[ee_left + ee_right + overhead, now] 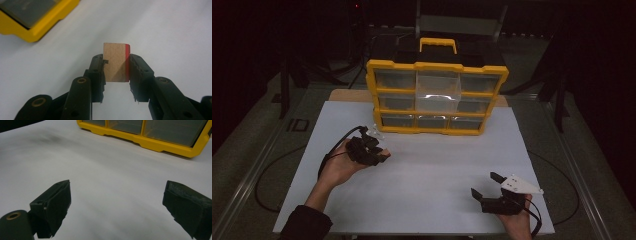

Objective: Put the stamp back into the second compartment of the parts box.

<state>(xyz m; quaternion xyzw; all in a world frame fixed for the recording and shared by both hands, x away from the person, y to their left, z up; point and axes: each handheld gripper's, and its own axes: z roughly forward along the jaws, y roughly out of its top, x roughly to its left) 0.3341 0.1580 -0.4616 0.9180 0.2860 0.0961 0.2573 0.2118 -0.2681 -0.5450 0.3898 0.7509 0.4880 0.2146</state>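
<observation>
Block (115,62), a small brown piece with one red face, sits clamped between the closed fingers of the left gripper (116,71), held above the white desk (162,30) near the left front of the sheet. Nearer the person on the right, the right gripper (484,184) rests low over the desk with its fingers (57,202) spread wide and nothing between them. Farther back stands a yellow organizer (437,97) with clear drawers, one middle drawer (438,92) pulled out toward the person.
</observation>
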